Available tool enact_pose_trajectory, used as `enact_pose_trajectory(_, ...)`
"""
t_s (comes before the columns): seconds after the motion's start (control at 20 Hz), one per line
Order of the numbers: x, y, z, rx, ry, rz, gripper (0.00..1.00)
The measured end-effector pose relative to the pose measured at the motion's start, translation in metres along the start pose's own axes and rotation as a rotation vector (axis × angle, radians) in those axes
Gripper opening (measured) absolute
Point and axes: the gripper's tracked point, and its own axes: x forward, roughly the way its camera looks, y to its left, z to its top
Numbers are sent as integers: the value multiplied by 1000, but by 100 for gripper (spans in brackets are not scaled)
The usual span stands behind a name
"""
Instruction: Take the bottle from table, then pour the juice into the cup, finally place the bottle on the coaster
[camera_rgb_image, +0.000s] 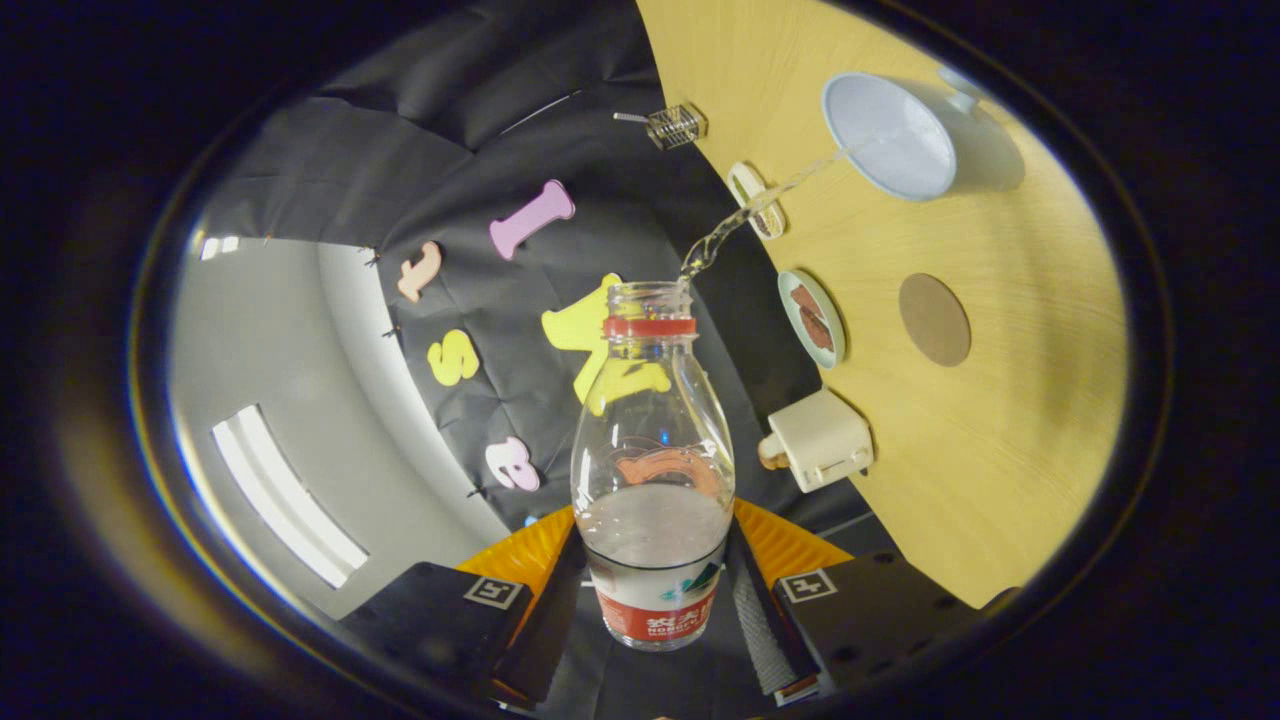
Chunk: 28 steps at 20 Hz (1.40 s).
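Note:
My gripper (655, 590) is shut on a clear plastic bottle (652, 460) with a red neck ring and a red-and-white label, both fingers (545, 610) pressing its lower body. The bottle is tipped over on its side, open mouth pointing away from me. A thin clear stream (755, 205) runs from the mouth into the pale blue cup (888, 135) on the wooden table (1000, 400). Some liquid remains in the bottle's lower part. The round brown coaster (934, 319) lies on the table, between the cup and me, bare.
Along the table's edge sit a small green dish (812, 318) with brown pieces, a small oval dish (755, 200), a cream boxy object (820, 440) and a little wire basket (677, 125). Booth wall cloth and a lit ceiling lie beyond.

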Motion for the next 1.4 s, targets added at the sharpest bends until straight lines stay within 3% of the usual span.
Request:
enact_pose_trajectory(0.3, -2, 4, 5, 41, -9, 46, 78)
enact_pose_trajectory(1.15, -10, 31, 30, 344, -87, 193, 78)
enact_pose_trajectory(1.4, -10, 31, 38, 356, -114, 203, 78)
